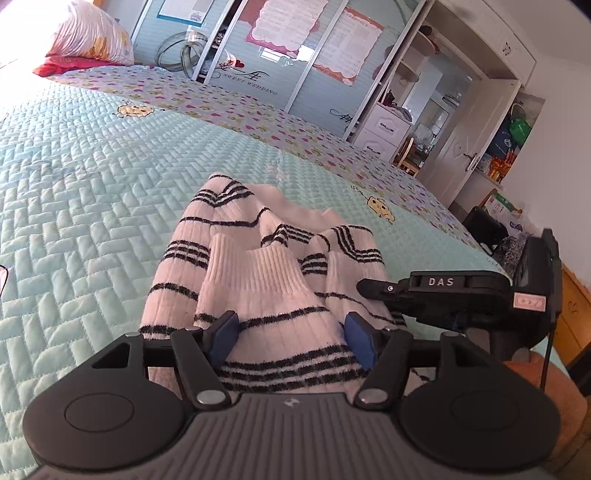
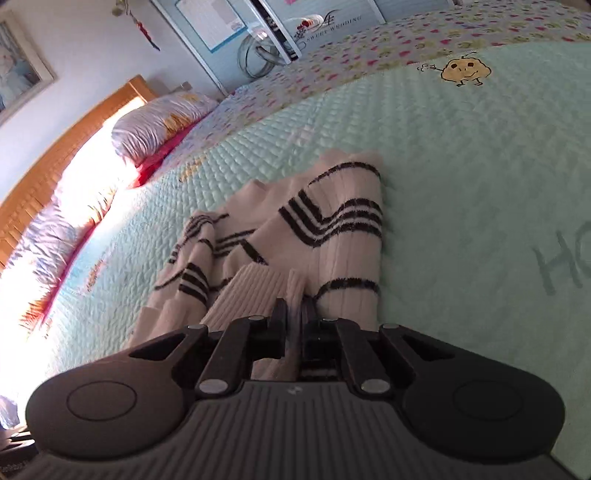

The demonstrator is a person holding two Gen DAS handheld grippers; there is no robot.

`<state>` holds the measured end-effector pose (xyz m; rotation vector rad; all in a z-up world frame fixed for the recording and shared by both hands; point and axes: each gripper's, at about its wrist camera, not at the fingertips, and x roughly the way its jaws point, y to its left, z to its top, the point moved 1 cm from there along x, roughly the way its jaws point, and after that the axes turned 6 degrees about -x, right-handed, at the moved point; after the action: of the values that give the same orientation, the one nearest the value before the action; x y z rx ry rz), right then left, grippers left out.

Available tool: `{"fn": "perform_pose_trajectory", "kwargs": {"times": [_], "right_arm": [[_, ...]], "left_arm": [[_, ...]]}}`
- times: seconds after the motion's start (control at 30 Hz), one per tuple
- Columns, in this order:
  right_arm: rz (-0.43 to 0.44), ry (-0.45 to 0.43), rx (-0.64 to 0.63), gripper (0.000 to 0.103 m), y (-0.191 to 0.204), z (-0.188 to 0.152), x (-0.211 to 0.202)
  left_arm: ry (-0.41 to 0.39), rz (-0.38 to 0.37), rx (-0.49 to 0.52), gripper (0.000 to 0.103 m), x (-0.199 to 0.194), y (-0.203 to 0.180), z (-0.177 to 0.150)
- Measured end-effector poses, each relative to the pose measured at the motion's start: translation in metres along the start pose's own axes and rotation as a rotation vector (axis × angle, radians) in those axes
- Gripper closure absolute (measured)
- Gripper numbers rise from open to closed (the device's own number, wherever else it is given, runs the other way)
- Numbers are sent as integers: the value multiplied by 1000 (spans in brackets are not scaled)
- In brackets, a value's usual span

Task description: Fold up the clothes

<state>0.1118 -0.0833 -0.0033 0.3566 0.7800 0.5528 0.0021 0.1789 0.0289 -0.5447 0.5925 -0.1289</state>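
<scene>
A white knitted sweater with black stripes (image 1: 258, 266) lies bunched on the mint quilted bedspread (image 1: 92, 166). My left gripper (image 1: 291, 328) is open at the sweater's near edge. Its blue pads (image 1: 225, 332) stand wide apart on either side of a fold of striped fabric. My right gripper (image 1: 365, 285) comes in from the right, with its tips at the sweater's right side. In the right wrist view the sweater (image 2: 332, 236) stretches away across the bedspread (image 2: 461, 166). There my right gripper (image 2: 294, 306) is shut on a ribbed white edge of the sweater.
Pillows (image 1: 92, 33) (image 2: 162, 122) lie at the head of the bed against a wooden headboard (image 2: 74, 129). Beyond the bed's far edge stand a wardrobe with sliding doors (image 1: 295, 44), white drawers (image 1: 380, 129) and a door (image 1: 461, 147). Boxes (image 1: 498, 203) sit on the floor.
</scene>
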Motion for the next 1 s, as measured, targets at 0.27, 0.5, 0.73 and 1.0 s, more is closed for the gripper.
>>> {"fn": "perform_pose_trajectory", "kwargs": {"times": [0.27, 0.5, 0.73, 1.0], "right_arm": [[245, 31, -12, 55, 49, 8, -17], [167, 236, -113, 58, 87, 2, 38], [162, 171, -280, 97, 113, -8, 9], [121, -91, -411, 97, 128, 17, -20]], "left_arm": [[-62, -7, -229, 37, -25, 27, 20], [-16, -8, -286, 37, -33, 35, 12], [7, -9, -293, 37, -35, 41, 5], [-66, 19, -227, 37, -39, 29, 10]]}}
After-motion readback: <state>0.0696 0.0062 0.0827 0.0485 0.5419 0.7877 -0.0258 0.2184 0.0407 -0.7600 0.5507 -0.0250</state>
